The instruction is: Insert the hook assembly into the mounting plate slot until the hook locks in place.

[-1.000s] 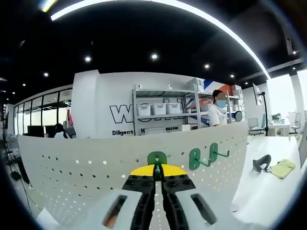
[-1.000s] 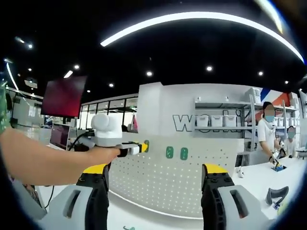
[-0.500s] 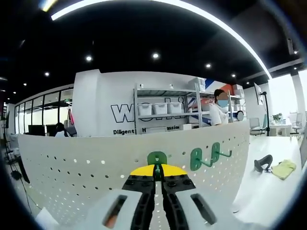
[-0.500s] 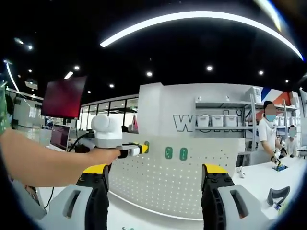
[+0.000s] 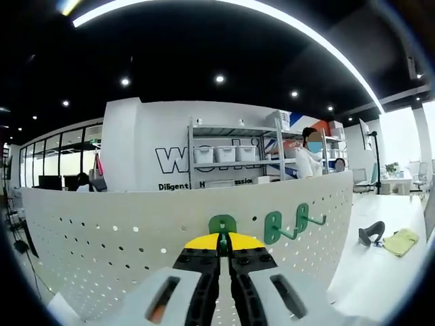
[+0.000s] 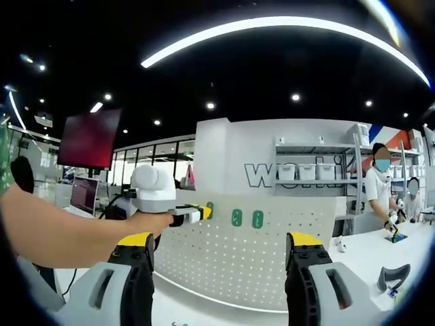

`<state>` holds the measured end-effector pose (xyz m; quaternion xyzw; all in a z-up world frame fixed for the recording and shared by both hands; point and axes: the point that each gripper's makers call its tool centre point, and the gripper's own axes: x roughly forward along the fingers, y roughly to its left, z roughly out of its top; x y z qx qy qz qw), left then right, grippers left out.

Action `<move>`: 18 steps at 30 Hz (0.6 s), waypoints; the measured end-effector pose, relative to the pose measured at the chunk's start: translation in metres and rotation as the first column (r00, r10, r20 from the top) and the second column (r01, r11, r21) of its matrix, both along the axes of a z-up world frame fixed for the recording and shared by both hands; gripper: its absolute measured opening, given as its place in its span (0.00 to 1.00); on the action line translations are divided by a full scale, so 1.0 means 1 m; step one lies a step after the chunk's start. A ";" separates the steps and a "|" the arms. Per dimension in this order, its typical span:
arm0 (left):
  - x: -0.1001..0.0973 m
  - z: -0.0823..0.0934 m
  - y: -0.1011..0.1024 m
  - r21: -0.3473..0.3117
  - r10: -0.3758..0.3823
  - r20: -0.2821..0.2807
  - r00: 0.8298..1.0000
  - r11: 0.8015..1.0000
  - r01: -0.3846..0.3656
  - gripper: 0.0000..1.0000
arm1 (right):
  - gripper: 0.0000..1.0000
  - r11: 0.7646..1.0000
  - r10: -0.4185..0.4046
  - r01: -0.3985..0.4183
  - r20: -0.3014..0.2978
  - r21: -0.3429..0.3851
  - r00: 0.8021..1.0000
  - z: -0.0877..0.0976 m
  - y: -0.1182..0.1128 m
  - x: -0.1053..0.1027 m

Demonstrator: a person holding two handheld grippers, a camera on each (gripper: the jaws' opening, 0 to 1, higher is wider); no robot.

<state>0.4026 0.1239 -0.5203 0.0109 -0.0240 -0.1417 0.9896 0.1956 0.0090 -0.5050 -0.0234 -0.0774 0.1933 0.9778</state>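
A white pegboard mounting plate (image 5: 102,251) stands upright on the table. My left gripper (image 5: 222,239) is shut on a green hook (image 5: 222,223), holding it against the plate near its top edge. Two more green hooks (image 5: 273,227) (image 5: 303,218) hang on the plate just to the right. In the right gripper view the same plate (image 6: 238,261) stands ahead, with the left gripper (image 6: 198,212) coming in from the left at the green hook (image 6: 209,208), beside the other two hooks (image 6: 236,217) (image 6: 257,219). My right gripper (image 6: 219,255) is open, well short of the plate, holding nothing.
The white table (image 5: 380,272) carries a dark curved part (image 5: 370,232) and a yellow cloth (image 5: 401,239) at the right. A person's arm (image 6: 61,227) crosses the right gripper view. Shelving with bins (image 5: 224,159) and people (image 6: 379,190) stand behind the plate.
Almost nothing has changed: both views shift very slightly, and the left gripper stays shut on the hook at the plate.
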 end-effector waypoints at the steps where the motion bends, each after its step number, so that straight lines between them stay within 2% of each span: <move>1: 0.000 0.000 -0.001 -0.003 -0.001 0.000 1.000 1.000 0.001 0.03 | 0.81 1.000 -0.001 0.001 0.000 0.000 1.000 0.000 -0.001 0.000; 14: 0.004 0.001 -0.010 -0.028 0.018 -0.004 1.000 0.999 -0.019 0.03 | 0.81 1.000 -0.008 0.008 0.001 0.004 1.000 -0.001 -0.007 -0.001; 18: 0.005 0.002 -0.015 -0.016 0.020 0.004 1.000 1.000 -0.020 0.03 | 0.81 1.000 -0.007 0.007 -0.002 0.003 1.000 -0.002 -0.008 -0.001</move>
